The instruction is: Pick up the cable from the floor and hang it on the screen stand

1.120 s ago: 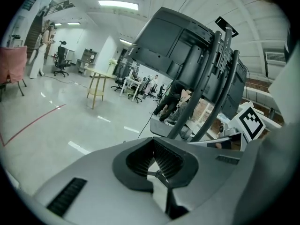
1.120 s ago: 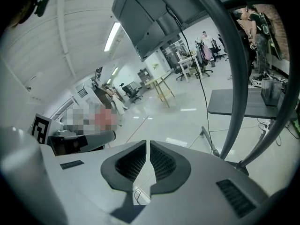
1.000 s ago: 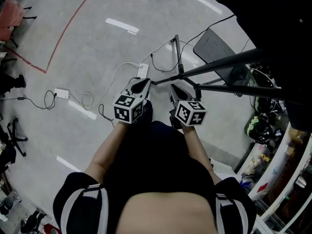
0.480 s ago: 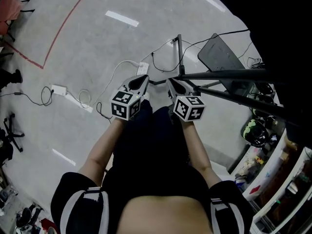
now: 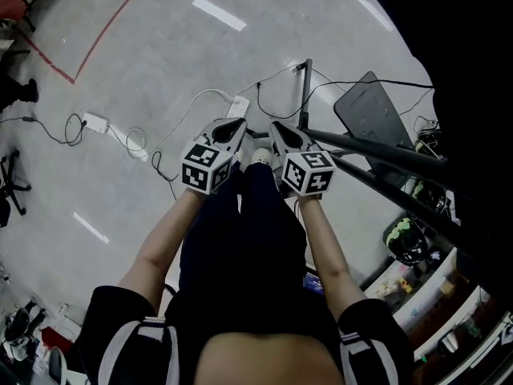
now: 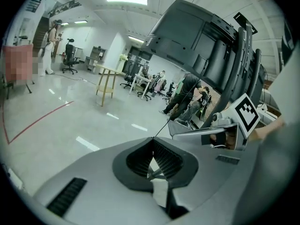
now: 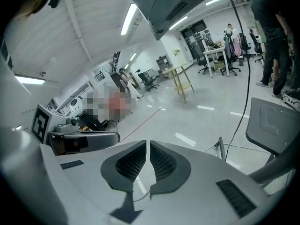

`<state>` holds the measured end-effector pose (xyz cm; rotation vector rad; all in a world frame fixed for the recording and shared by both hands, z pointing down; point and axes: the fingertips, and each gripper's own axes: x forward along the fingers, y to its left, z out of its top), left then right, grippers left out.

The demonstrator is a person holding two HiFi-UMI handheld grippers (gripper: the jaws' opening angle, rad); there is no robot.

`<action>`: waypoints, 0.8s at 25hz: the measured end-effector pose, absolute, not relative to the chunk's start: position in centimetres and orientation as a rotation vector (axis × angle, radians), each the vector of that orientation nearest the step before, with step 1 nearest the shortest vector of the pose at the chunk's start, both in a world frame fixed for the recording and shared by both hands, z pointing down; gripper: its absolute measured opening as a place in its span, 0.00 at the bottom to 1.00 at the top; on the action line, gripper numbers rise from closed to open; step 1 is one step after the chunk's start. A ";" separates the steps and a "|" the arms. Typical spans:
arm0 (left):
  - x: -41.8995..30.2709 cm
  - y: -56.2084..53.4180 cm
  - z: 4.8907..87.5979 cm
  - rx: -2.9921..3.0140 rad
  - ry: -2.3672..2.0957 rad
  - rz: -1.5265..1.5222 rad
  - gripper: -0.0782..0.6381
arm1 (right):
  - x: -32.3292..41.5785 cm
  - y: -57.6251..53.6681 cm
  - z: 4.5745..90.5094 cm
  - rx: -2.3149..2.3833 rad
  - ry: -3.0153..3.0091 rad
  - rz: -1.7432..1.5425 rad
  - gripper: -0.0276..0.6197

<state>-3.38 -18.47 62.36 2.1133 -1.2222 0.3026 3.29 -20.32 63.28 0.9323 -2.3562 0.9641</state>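
Note:
A white cable (image 5: 186, 107) with a white power strip (image 5: 238, 107) lies on the grey floor, just beyond both grippers. A thin black cable (image 5: 271, 79) runs from there toward the black screen stand (image 5: 305, 95). My left gripper (image 5: 240, 123) and right gripper (image 5: 272, 126) are held side by side at waist height above the floor, both shut and empty. In the left gripper view the jaws (image 6: 151, 138) meet, and the screen's back (image 6: 197, 41) looms at upper right. In the right gripper view the jaws (image 7: 148, 142) stand together with nothing between them.
A white adapter (image 5: 94, 121) with thin dark leads lies on the floor at left. The stand's dark base plate (image 5: 373, 111) and black bars (image 5: 377, 157) cross at right, with helmets (image 5: 405, 239) and shelves beyond. A red floor line (image 5: 104, 38) runs at upper left.
The person has stepped forward. The power strip and stand foot now lie closer under the grippers, which have drawn nearer together. Both stay shut.

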 end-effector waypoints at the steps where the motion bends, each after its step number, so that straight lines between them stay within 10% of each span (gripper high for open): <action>1: -3.2 -18.8 62.5 2.098 -1.234 0.288 0.12 | 3.4 -20.7 63.7 0.912 -2.357 0.946 0.08; 20: -1.7 -25.1 70.0 2.009 -1.318 0.271 0.12 | 2.9 -26.7 72.5 0.772 -2.398 0.827 0.08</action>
